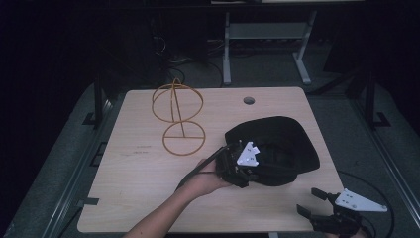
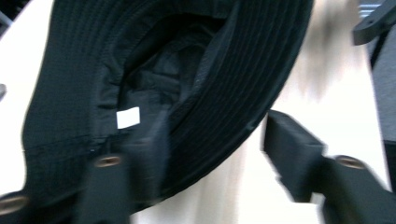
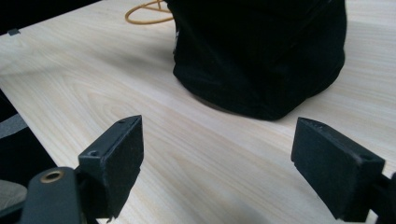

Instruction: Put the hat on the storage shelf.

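Note:
A black bucket hat [image 1: 285,136] lies on the right half of the light wooden table [image 1: 148,193], opening turned up. My left gripper [image 1: 255,166] is at its near-left brim, held by a hand. In the left gripper view the hat [image 2: 70,93] shows its inside and a white label; my left gripper [image 2: 215,149] is open, one jaw against the brim and lining, the other out over bare table, with the brim's edge between them. My right gripper [image 1: 309,201] stands open at the table's front right corner. In its view the right gripper [image 3: 219,154] faces the hat [image 3: 261,56] with bare table in between.
A gold wire hat stand [image 1: 178,116] rises at the back left of the table, and its ring [image 3: 144,14] shows beyond the hat. A round cable hole [image 1: 249,100] sits near the back edge. Cables trail from both grippers. A desk frame [image 1: 267,34] stands on the dark floor behind.

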`<state>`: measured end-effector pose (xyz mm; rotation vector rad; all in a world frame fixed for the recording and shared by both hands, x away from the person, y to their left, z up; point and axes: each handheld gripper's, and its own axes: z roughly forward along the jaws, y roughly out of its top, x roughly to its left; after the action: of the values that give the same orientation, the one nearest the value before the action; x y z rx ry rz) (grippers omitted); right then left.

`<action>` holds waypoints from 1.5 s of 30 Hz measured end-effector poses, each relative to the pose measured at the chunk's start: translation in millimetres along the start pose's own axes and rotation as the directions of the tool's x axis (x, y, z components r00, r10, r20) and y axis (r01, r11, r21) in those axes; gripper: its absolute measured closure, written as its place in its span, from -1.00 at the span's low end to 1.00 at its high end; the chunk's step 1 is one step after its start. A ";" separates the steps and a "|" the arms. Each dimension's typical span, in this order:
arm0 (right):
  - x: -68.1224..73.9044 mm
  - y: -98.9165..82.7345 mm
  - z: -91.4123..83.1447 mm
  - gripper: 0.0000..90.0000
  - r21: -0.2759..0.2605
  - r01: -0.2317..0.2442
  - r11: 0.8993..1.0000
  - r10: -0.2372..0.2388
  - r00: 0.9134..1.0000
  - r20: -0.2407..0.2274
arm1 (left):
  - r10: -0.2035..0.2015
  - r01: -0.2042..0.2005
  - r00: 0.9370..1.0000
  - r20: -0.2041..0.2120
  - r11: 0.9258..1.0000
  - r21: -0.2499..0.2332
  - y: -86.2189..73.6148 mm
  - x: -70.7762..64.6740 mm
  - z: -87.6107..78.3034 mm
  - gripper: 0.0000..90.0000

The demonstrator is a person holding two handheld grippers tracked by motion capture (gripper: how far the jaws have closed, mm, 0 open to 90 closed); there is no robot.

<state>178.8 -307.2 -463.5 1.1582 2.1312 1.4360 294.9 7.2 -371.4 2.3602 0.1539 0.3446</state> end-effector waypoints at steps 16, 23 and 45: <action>4.0 2.7 1.3 -0.63 -0.036 0.002 0.999 -0.002 1.000 0.021 | -0.104 0.114 0.993 0.059 0.975 -0.189 -10.9 10.8 -15.8 0.90; 6.2 11.6 4.2 -0.65 -0.082 -0.005 0.997 0.008 1.000 0.029 | -0.155 0.182 0.980 0.121 0.949 -0.257 -9.0 17.0 -24.3 0.90; 2.0 44.8 43.3 -0.55 -0.148 -0.009 0.989 0.014 0.999 0.034 | -0.155 0.220 0.964 0.218 0.923 -0.316 9.4 16.5 -31.1 0.91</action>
<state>225.5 -271.3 -442.8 1.1333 1.9610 1.5377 301.8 24.3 -340.0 2.0028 0.2123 0.0451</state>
